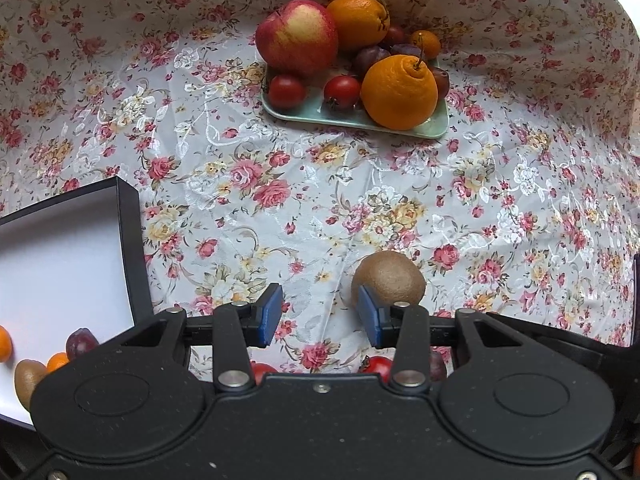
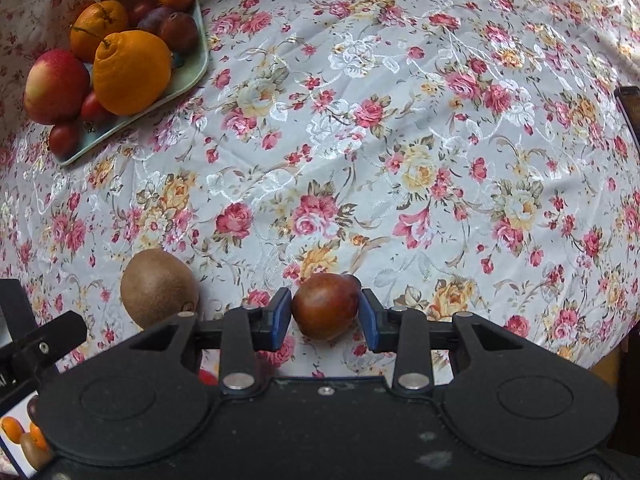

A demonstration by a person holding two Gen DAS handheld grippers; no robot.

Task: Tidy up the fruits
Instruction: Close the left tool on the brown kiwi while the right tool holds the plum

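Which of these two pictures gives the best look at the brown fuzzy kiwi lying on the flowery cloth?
The right wrist view. There the kiwi lies whole and unblocked on the tablecloth, left of the right gripper. In the left wrist view the kiwi is partly hidden behind one blue pad of the left gripper.
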